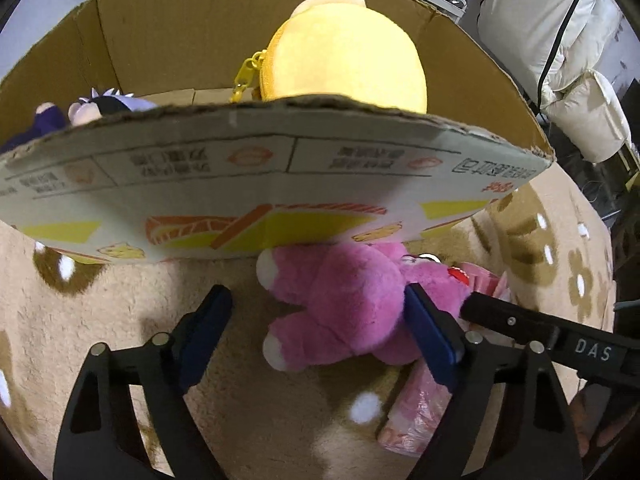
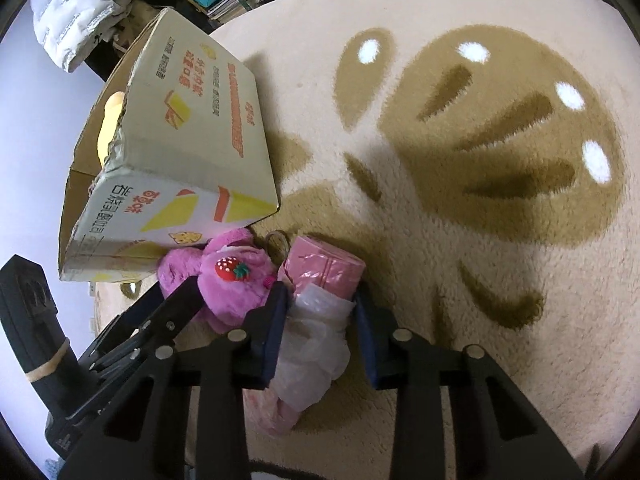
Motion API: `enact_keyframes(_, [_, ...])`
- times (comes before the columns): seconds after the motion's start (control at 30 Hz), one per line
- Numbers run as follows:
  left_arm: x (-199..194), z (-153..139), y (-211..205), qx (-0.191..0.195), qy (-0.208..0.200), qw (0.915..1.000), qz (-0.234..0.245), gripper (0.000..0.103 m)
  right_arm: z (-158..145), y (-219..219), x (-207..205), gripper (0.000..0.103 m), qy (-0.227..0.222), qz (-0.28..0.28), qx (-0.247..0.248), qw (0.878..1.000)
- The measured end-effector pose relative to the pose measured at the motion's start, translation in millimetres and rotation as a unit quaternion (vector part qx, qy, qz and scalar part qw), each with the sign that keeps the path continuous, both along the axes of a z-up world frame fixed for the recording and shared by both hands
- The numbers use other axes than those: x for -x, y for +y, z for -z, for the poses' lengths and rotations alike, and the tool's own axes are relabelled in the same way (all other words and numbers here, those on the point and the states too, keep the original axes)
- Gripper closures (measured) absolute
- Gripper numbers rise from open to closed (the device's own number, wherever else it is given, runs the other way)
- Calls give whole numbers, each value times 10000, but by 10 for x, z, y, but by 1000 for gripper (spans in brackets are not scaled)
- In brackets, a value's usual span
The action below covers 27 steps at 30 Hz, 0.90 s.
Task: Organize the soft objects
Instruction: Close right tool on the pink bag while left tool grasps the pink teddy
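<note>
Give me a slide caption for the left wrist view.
Left gripper straddles a pink plush bear on the rug beside the cardboard box.

Both tools share one build. The left gripper [image 1: 318,312] has matte black plastic arms with triangular cut-outs, round silver pins at the joints, and flat dark blue pads [image 1: 434,344] on its fingers. The right gripper [image 2: 320,308] has the same black arms, silver pins and blue pads [image 2: 276,332]. In the left view, the right tool's black bar carries a small screw and white letters "DAS". In the right view, the left tool's handle [image 2: 44,340] is black with a tan band around it.
</note>
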<state>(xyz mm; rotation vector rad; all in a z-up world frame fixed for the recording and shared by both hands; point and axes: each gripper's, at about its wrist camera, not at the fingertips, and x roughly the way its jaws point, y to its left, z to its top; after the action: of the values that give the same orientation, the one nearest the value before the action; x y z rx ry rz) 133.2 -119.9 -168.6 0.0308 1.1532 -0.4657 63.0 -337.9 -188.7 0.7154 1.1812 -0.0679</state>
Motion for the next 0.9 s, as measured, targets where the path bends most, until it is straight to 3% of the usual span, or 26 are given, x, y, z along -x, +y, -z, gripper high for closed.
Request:
enact_keyframes(0.1, [29,-7,22,236,126,9996,67,41,-15,-3,-8,65,14,54,-80,10000])
enact_keyframes(0.4, [57,-88,-65,247,146,9996,87,51,6,80,1,65,-118,97,-85,9998])
enact_keyframes(0.63, [90,-186,-45,172,110,9997,126,59,-87,90,34,82,-358,39,-69,9993])
enact_keyframes(0.9, [180,-297,-16,82,-22,9999,104,65,-370,215,93,85,-841,-140,376,9956])
